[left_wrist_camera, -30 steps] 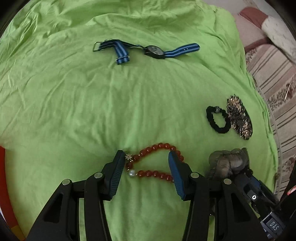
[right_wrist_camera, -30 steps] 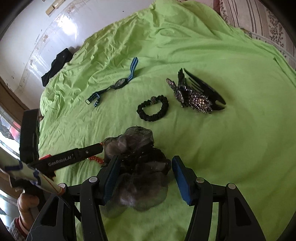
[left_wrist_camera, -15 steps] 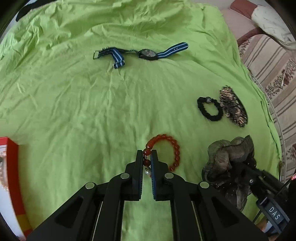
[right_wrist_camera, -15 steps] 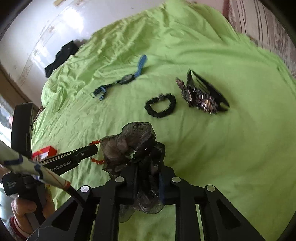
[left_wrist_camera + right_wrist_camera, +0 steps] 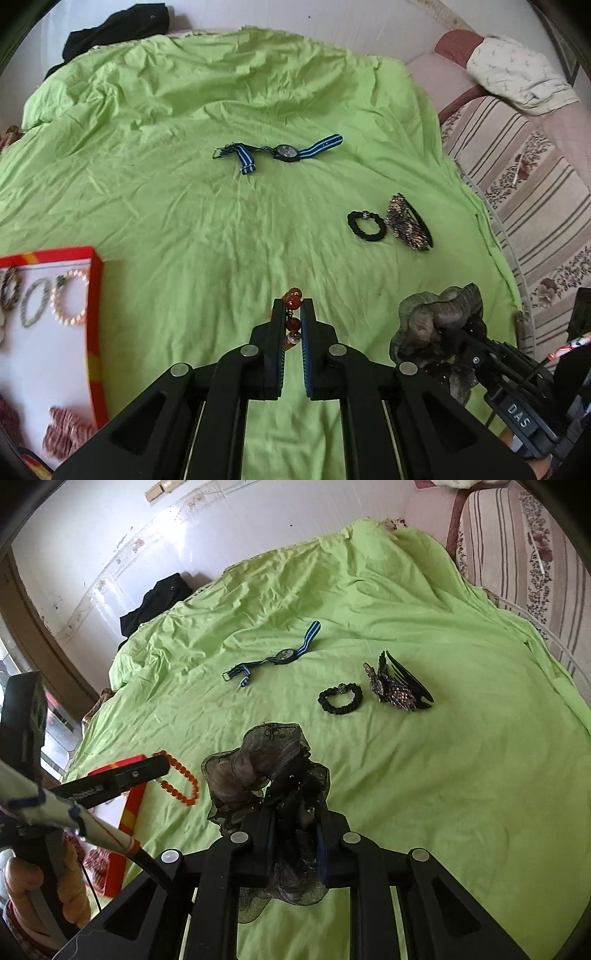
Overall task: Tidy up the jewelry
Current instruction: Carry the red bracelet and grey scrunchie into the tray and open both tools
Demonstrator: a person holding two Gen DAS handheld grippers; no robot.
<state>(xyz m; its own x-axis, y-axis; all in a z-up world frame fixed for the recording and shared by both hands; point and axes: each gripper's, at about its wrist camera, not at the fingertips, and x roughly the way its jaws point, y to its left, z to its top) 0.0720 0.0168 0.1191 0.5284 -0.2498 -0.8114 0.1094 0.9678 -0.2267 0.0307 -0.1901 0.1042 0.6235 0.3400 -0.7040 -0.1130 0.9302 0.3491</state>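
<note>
While both tools are closed on something, we see the rest of the jewelry spread over a green sheet (image 5: 184, 206) on a bed. Our left tool (image 5: 292, 314) has its jaws narrowed onto a red bead bracelet (image 5: 293, 300) — from the right wrist view the bracelet (image 5: 181, 779) hangs as a loop from the tool's tip, clear of the sheet. Our right tool (image 5: 295, 812) is clamped on a grey gauzy scrunchie (image 5: 258, 764), whose ruffled fabric bulges out above and below the jaws; the left wrist view shows the same scrunchie (image 5: 436, 321) bunched at the tip of that tool, off to the right.

Farther out on the sheet lies a watch (image 5: 286, 151) with a blue striped strap, stretched flat. Nearer and to the right sits a black hair tie (image 5: 365, 226), and just beside it a beaded hair clip (image 5: 406, 223) — we cannot tell whether the two touch.

At the left edge of the left wrist view stands a red-rimmed tray (image 5: 96, 295) with a white floor, holding a pearl bracelet (image 5: 70, 297), a pale bracelet (image 5: 35, 302) and a dark twisted one (image 5: 9, 291) side by side. A person's hand (image 5: 44, 897) grips the left tool's handle.
</note>
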